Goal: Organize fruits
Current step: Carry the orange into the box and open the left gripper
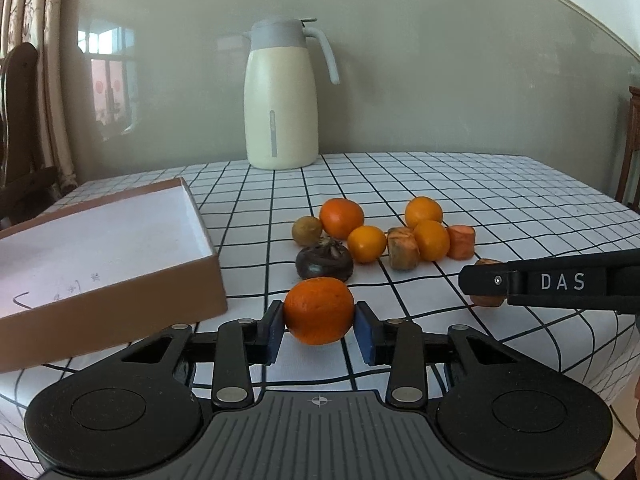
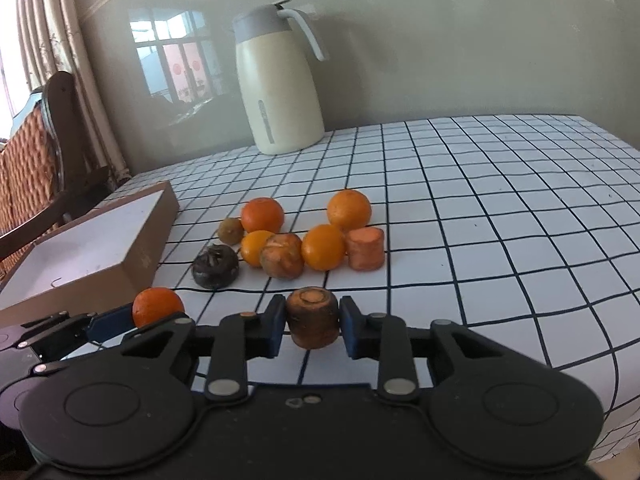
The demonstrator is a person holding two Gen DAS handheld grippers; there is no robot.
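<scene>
My left gripper (image 1: 319,326) is shut on an orange tangerine (image 1: 319,310), held just above the checked tablecloth beside the open cardboard box (image 1: 100,256). My right gripper (image 2: 312,326) is shut on a brown carrot chunk (image 2: 313,317); it also shows from the side in the left wrist view (image 1: 486,282). The held tangerine shows in the right wrist view (image 2: 157,306). Beyond lie several oranges (image 1: 341,218), two more carrot chunks (image 1: 461,242), a dark mangosteen (image 1: 324,263) and a small brownish fruit (image 1: 307,231).
A cream thermos jug (image 1: 281,96) stands at the back of the table by the wall. The box (image 2: 86,248) sits at the left, with a wooden chair (image 2: 48,148) behind it. The table edge (image 2: 600,352) falls away at right.
</scene>
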